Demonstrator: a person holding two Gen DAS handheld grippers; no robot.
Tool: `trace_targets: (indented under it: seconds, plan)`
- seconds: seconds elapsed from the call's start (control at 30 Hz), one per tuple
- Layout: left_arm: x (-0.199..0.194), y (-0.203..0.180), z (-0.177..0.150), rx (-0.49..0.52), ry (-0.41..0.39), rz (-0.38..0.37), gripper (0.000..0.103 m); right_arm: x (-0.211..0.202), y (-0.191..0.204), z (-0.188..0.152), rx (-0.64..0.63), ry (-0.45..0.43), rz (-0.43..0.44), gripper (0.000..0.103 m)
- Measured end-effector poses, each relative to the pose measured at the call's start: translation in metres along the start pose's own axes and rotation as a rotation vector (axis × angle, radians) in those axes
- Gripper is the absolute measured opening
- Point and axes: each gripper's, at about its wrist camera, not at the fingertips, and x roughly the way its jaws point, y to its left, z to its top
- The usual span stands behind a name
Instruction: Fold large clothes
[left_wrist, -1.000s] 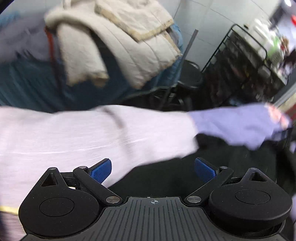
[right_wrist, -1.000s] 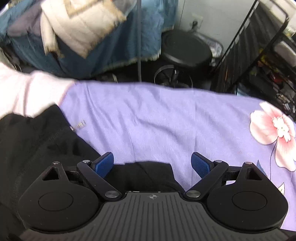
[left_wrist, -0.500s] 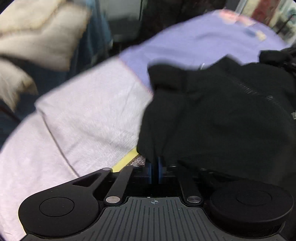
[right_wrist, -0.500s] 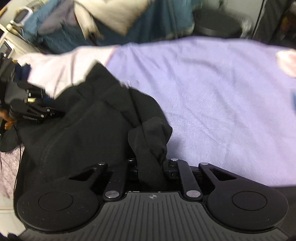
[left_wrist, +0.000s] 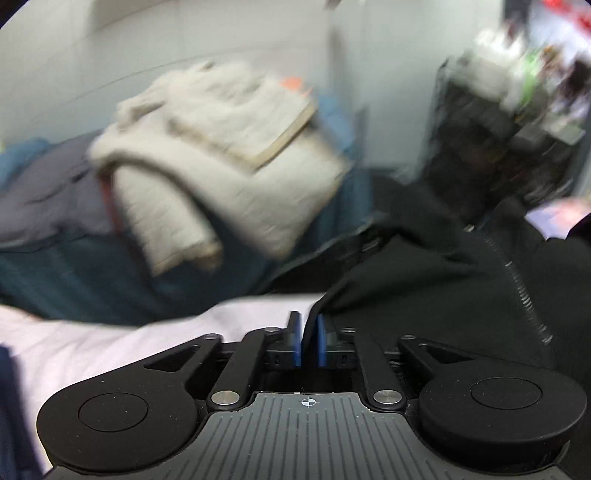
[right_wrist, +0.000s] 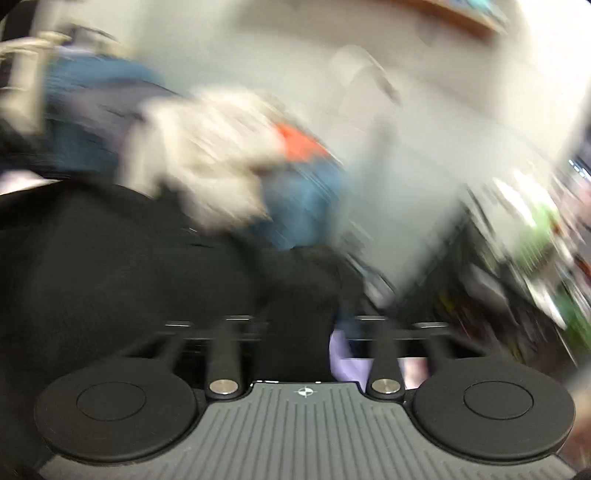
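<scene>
**Black garment pinched at two points, stretched between both tools**

The left tool (left_wrist: 307, 338) has its blue pads nearly together, with a fold of the black garment (left_wrist: 436, 280) rising between them; the jaws are opening, though the cloth is still pinched. From that pinch the garment runs up and to the right in the left wrist view, its zipper (left_wrist: 517, 280) slanting down the right side. It lies over a pale lilac cloth (left_wrist: 110, 347) on the counter.

The right tool (right_wrist: 303, 332) is heavily blurred. Its linkage arms stand close in, black cloth fills the gap, and its jaws are opening too. The garment spreads left from there.

Behind, a cream quilted jacket (left_wrist: 229, 155) drapes over blue fabric (left_wrist: 74, 273), and a black wire rack (left_wrist: 491, 147) stands at right.
</scene>
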Motion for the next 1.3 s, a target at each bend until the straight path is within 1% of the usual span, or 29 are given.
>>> trace_targets:
  seconds: [0.03,0.07,0.1,0.13,0.17,0.2,0.23,0.27,0.3,0.33,0.37,0.4,0.5,0.57,0.6,0.67,0.73,0.77,0.8,0.87,0.93,1.0,1.07,1.13,1.2,1.27,1.3]
  plan:
    - [0.017,-0.005,-0.007,0.030,0.065,0.070,0.091,0.023,-0.001,-0.007,0.006,0.085,-0.045,0.098]
    - [0.026,-0.009,-0.014,0.051,0.112,0.132,0.099,0.040,0.000,-0.014,-0.001,0.159,-0.081,0.071]
    - [0.029,-0.011,-0.020,0.064,0.127,0.161,0.102,0.049,0.000,-0.019,0.001,0.220,-0.116,0.045]
    - [0.027,-0.012,-0.025,0.074,0.116,0.164,0.103,0.049,-0.001,-0.024,0.022,0.252,-0.133,0.046]
    - [0.023,-0.010,-0.031,0.085,0.099,0.169,0.103,0.042,-0.001,-0.028,0.049,0.234,-0.116,0.060]
    - [0.016,-0.012,-0.036,0.096,0.080,0.185,0.103,0.031,0.000,-0.030,0.068,0.184,-0.095,0.076]
    - [0.006,-0.012,-0.040,0.098,0.055,0.201,0.103,0.013,0.000,-0.034,0.080,0.124,-0.090,0.080]
    - [-0.006,-0.012,-0.042,0.085,0.035,0.197,0.103,-0.005,0.000,-0.039,0.083,0.072,-0.094,0.085]
    - [-0.016,-0.012,-0.045,0.061,0.028,0.167,0.103,-0.020,-0.002,-0.048,0.084,0.043,-0.092,0.091]
    - [-0.026,-0.013,-0.051,0.035,0.031,0.120,0.103,-0.033,-0.002,-0.054,0.094,0.041,-0.084,0.093]
    - [-0.035,-0.015,-0.057,0.015,0.037,0.078,0.103,-0.042,-0.002,-0.061,0.122,0.061,-0.073,0.094]
    - [-0.044,-0.019,-0.066,0.003,0.042,0.053,0.103,-0.051,-0.003,-0.070,0.163,0.092,-0.055,0.094]
    - [-0.067,-0.042,-0.099,0.037,0.087,0.028,0.103,-0.074,-0.002,-0.095,0.300,0.204,-0.013,0.094]
    - [-0.076,-0.061,-0.124,0.071,0.144,0.019,0.103,-0.084,-0.001,-0.115,0.377,0.271,-0.026,0.093]
    - [-0.077,-0.068,-0.135,0.080,0.169,0.016,0.103,-0.091,0.008,-0.120,0.409,0.296,-0.041,0.093]
    - [-0.077,-0.082,-0.159,0.089,0.226,0.013,0.103,-0.103,0.009,-0.138,0.456,0.343,-0.050,0.093]
    - [-0.071,-0.096,-0.178,0.123,0.297,0.009,0.103,-0.108,0.009,-0.151,0.497,0.386,-0.034,0.091]
    - [-0.067,-0.104,-0.187,0.159,0.330,0.006,0.103,-0.110,0.007,-0.153,0.504,0.388,-0.020,0.089]
    - [-0.064,-0.110,-0.194,0.198,0.351,0.017,0.103,-0.117,0.003,-0.159,0.503,0.381,-0.025,0.089]
    - [-0.065,-0.116,-0.196,0.235,0.344,0.038,0.103,-0.123,-0.010,-0.162,0.469,0.360,-0.080,0.089]
    - [-0.069,-0.116,-0.187,0.226,0.334,0.033,0.103,-0.129,-0.033,-0.164,0.456,0.349,-0.156,0.088]
    - [-0.075,-0.112,-0.178,0.188,0.315,0.020,0.103,-0.136,-0.065,-0.169,0.490,0.316,-0.240,0.088]
    - [-0.078,-0.109,-0.166,0.152,0.307,0.013,0.103,-0.139,-0.100,-0.177,0.540,0.311,-0.338,0.088]
    - [-0.084,-0.105,-0.161,0.130,0.297,0.017,0.103,-0.141,-0.136,-0.187,0.641,0.317,-0.425,0.087]
    - [-0.090,-0.104,-0.161,0.123,0.297,0.021,0.103,-0.142,-0.173,-0.199,0.785,0.306,-0.471,0.085]
    - [-0.095,-0.104,-0.163,0.130,0.302,0.023,0.103,-0.141,-0.204,-0.212,0.929,0.263,-0.482,0.085]
    - [-0.097,-0.104,-0.165,0.139,0.307,0.023,0.103,-0.142,-0.217,-0.220,0.986,0.231,-0.460,0.085]
